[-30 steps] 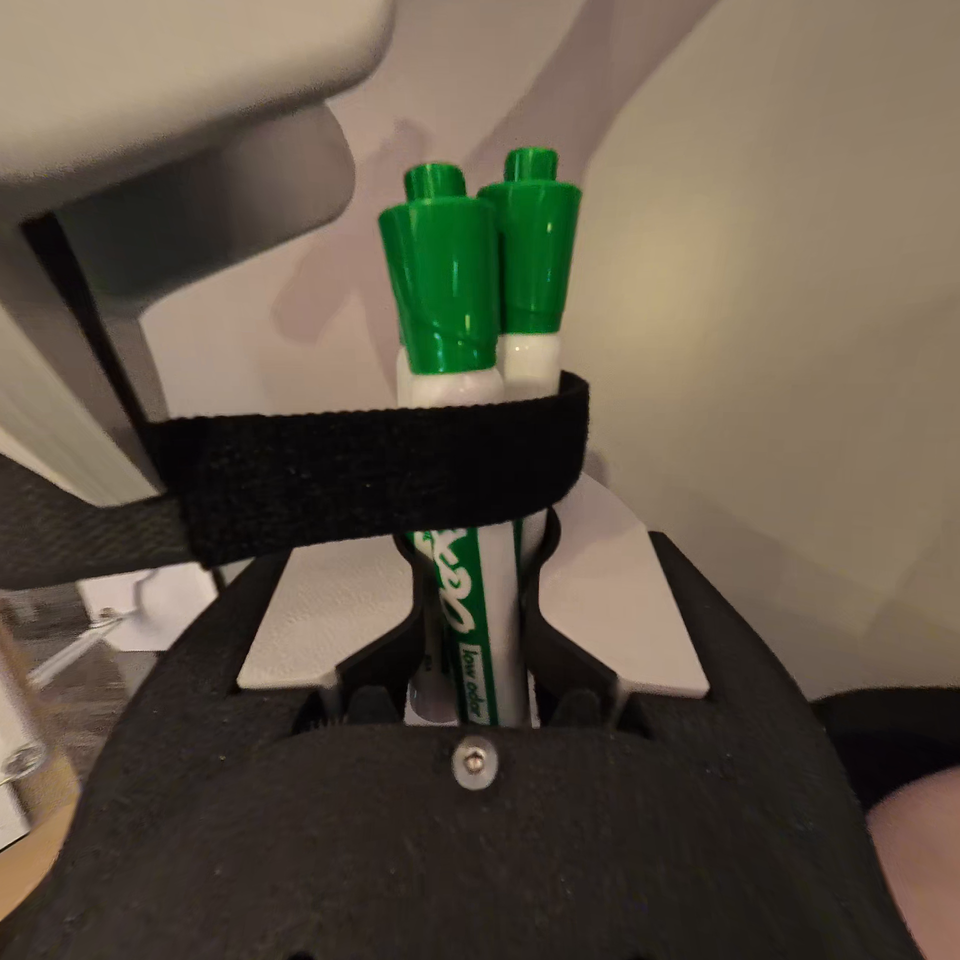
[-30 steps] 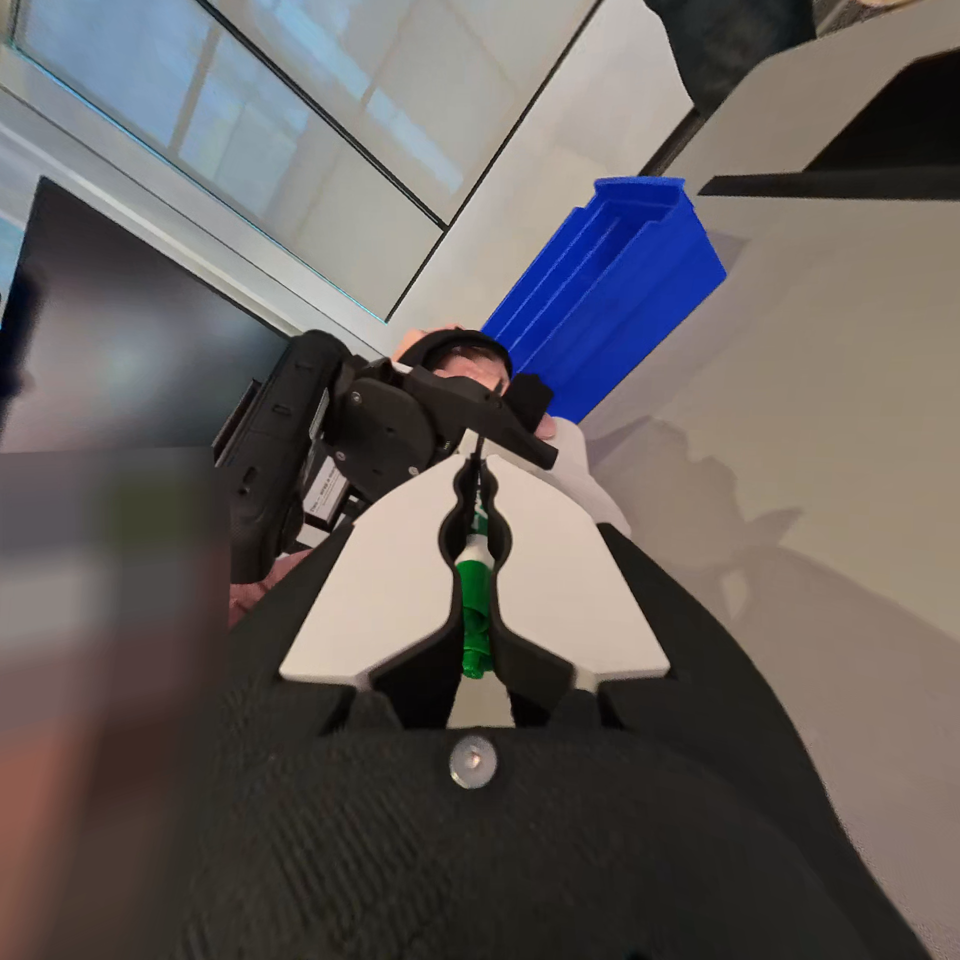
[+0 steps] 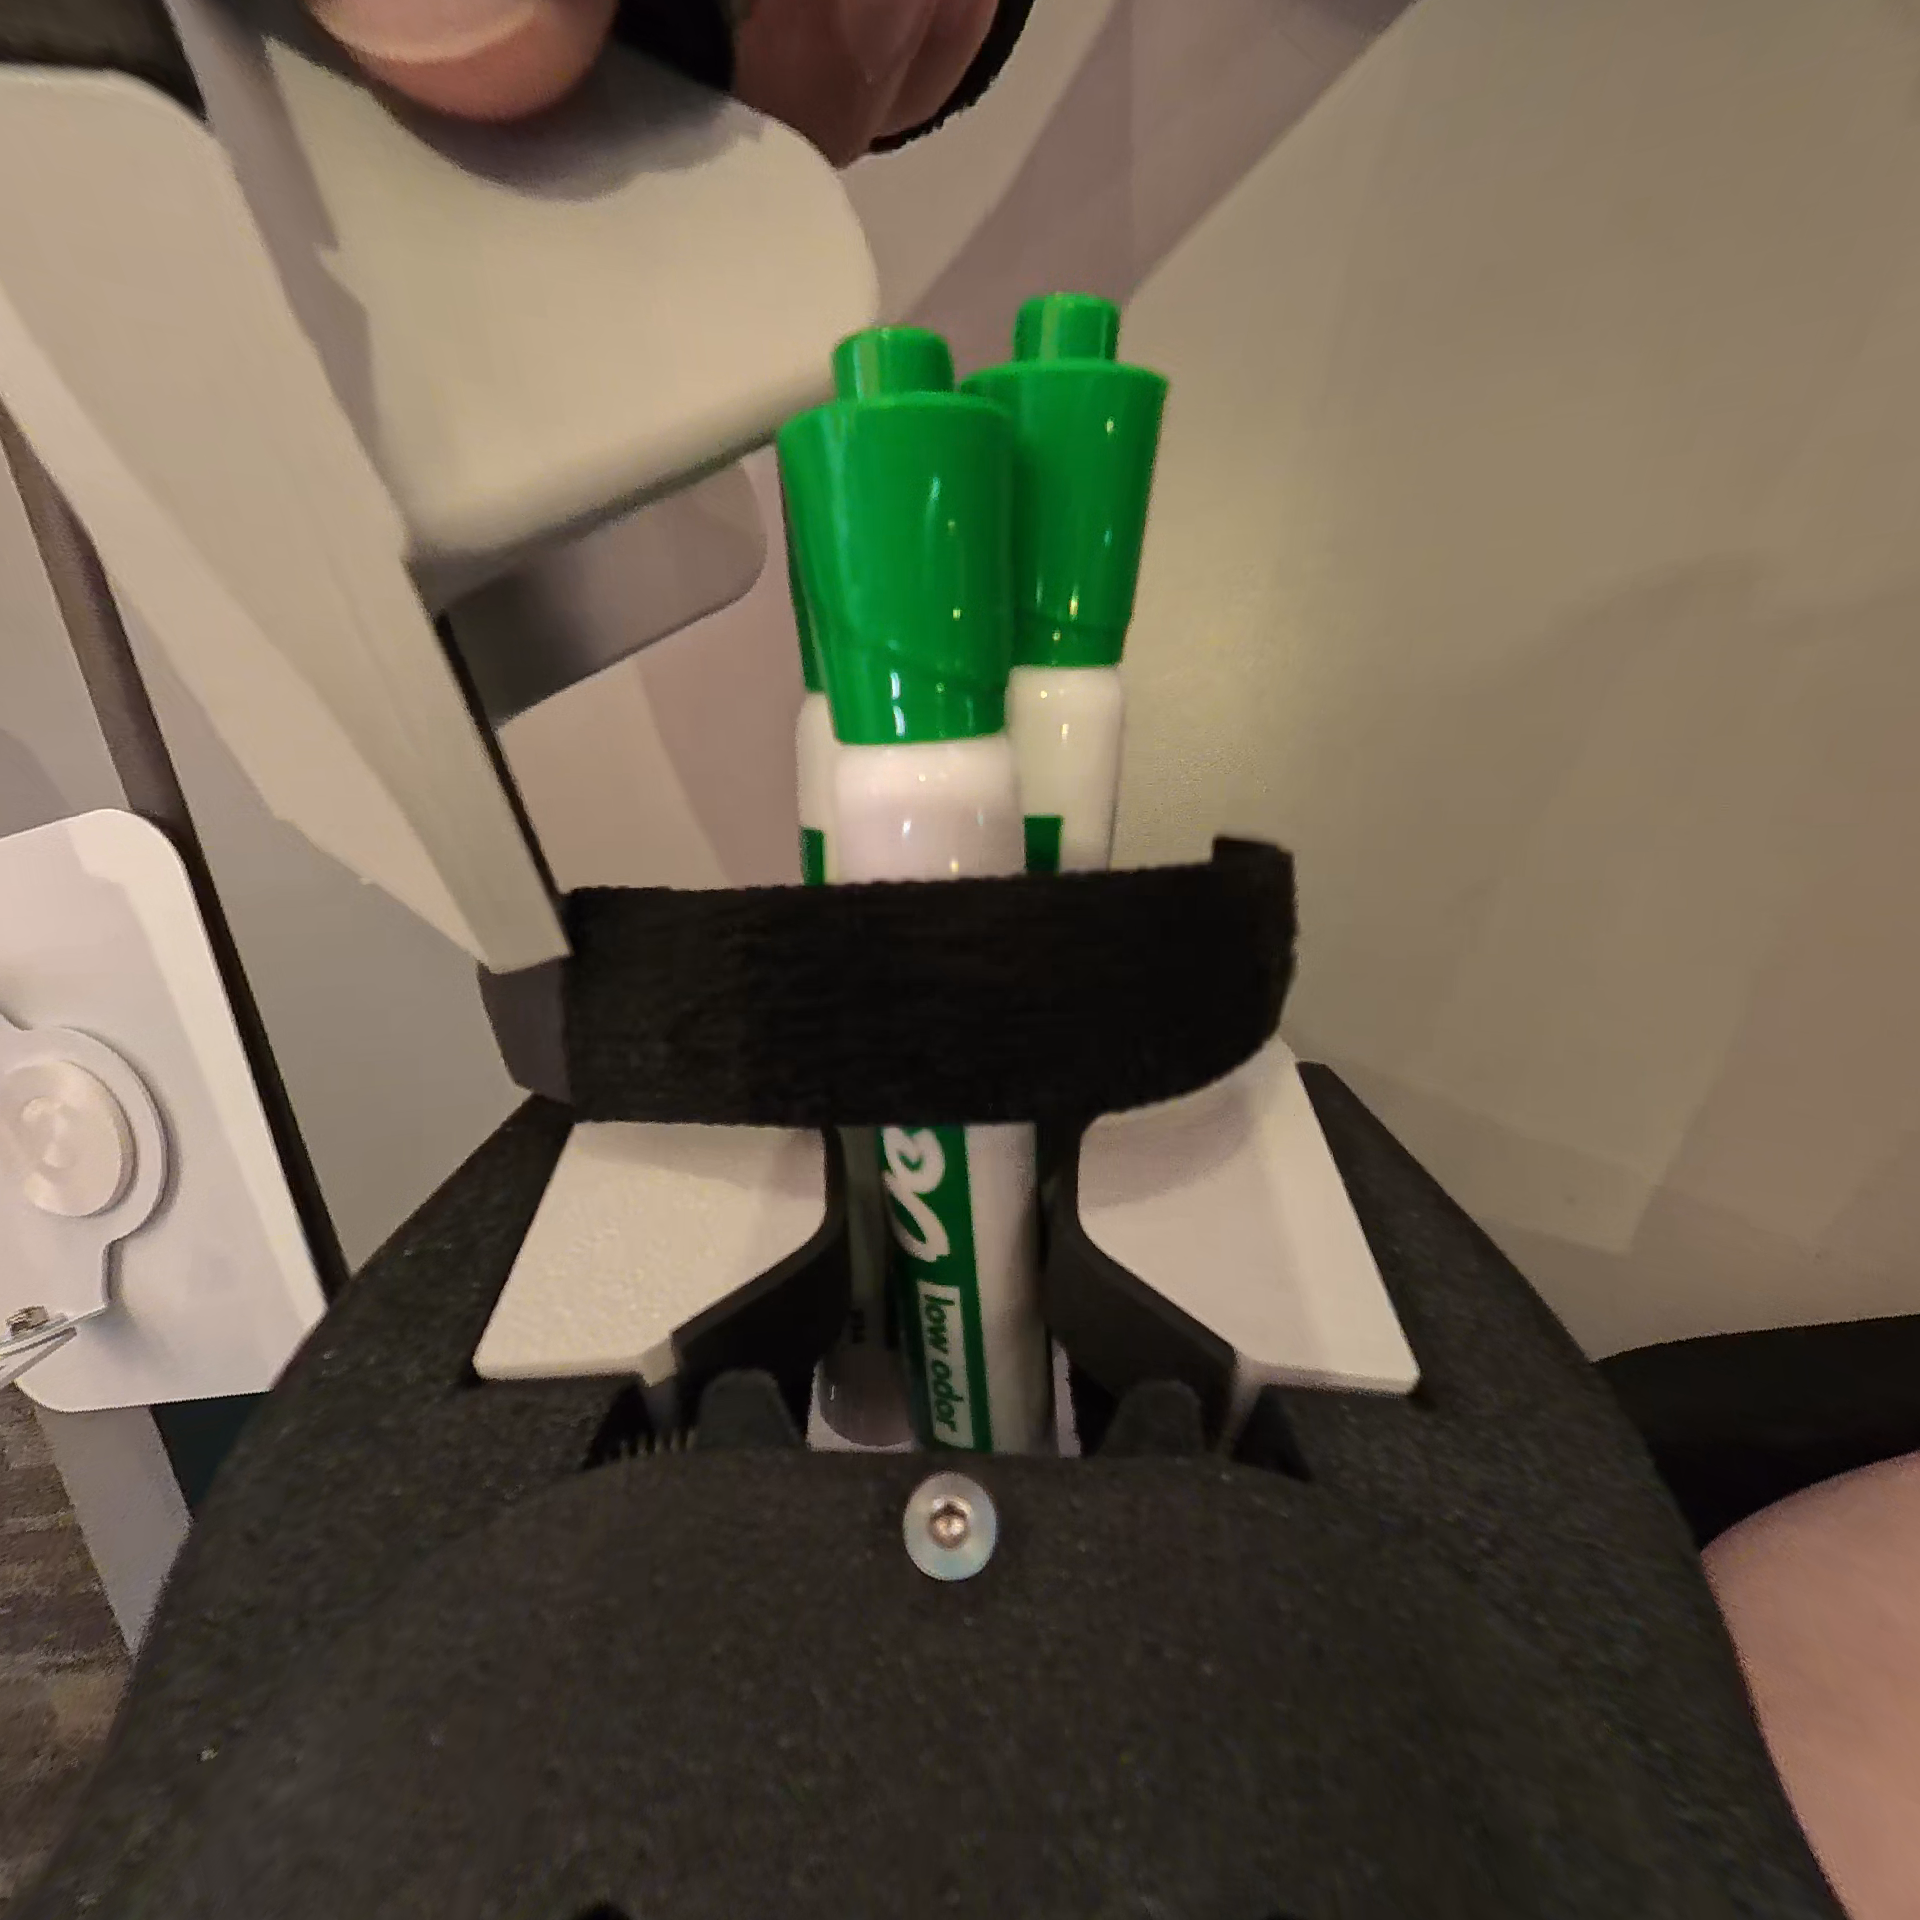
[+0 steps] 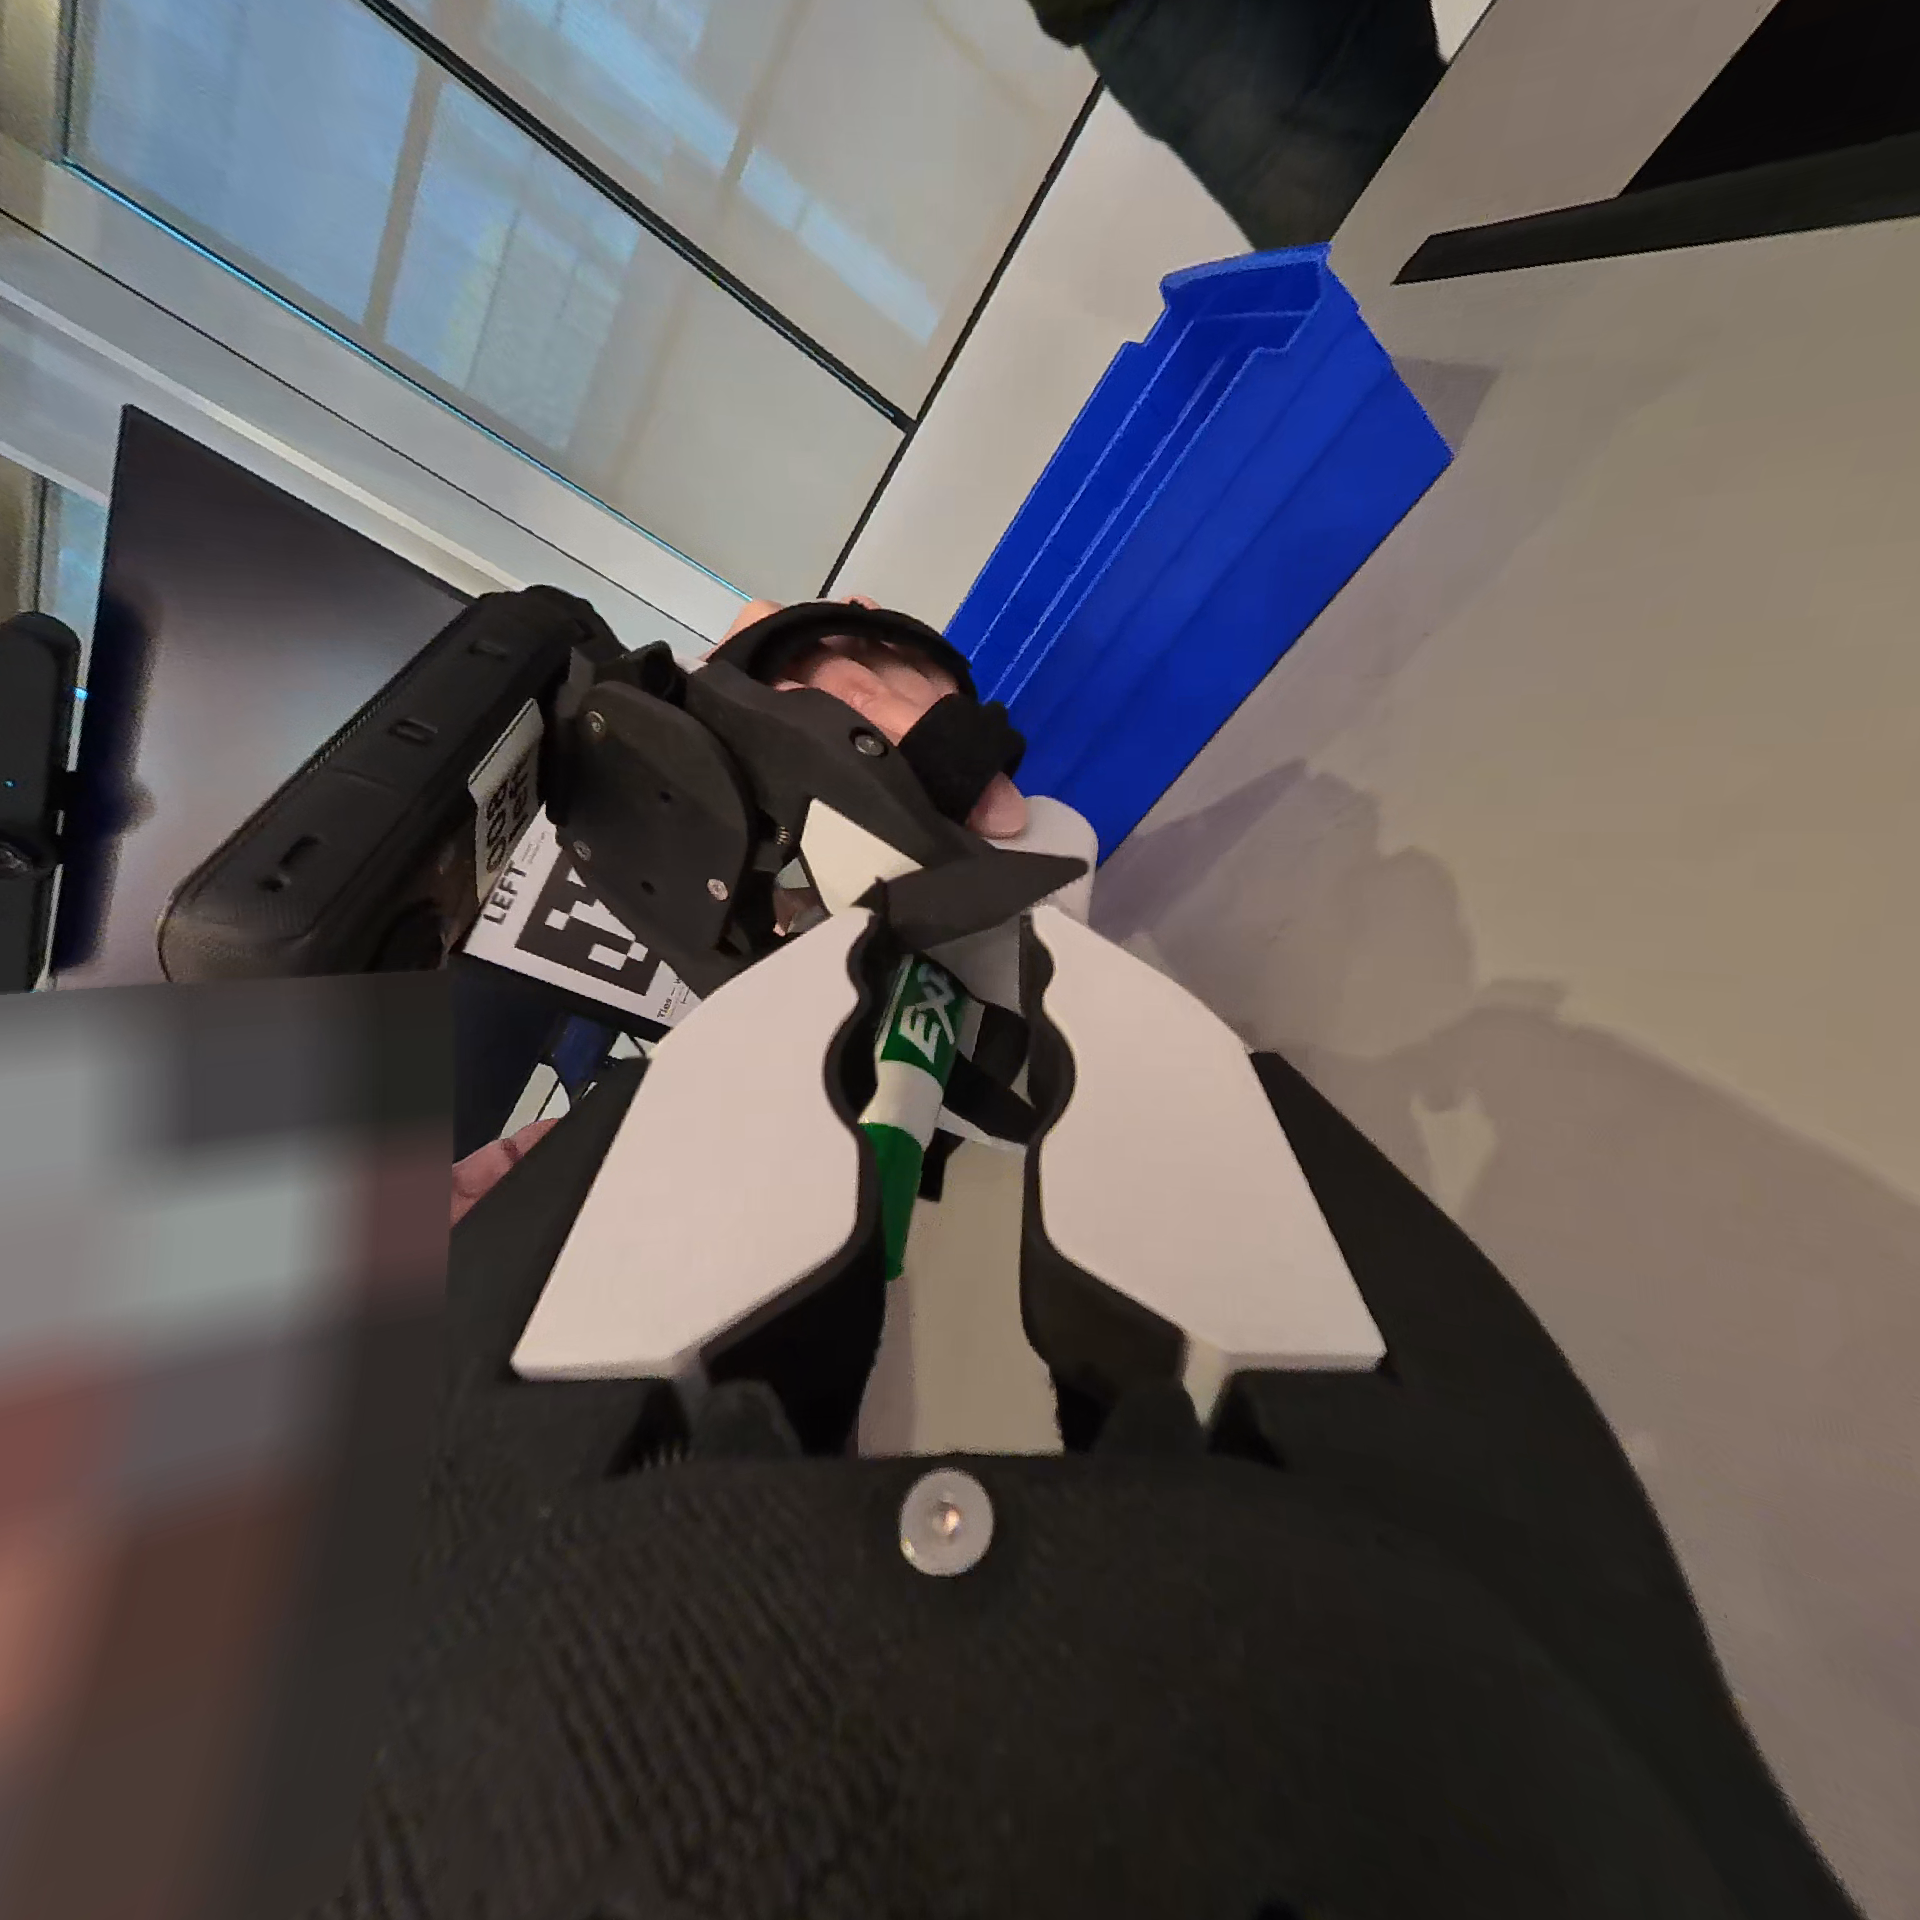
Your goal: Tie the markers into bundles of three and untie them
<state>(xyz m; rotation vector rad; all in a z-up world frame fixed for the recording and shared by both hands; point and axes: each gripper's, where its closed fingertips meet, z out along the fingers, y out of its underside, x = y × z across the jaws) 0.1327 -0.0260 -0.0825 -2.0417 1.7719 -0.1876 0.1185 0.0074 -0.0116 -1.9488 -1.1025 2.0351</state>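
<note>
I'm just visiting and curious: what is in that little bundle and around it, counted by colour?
Green-capped white marker pens: 3
Black fabric strap around them: 1
Blue plastic bin: 1
Total: 5

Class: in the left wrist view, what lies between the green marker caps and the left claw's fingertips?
A black fabric strap wrapped across the white barrels of the green markers; left wrist view.
</note>
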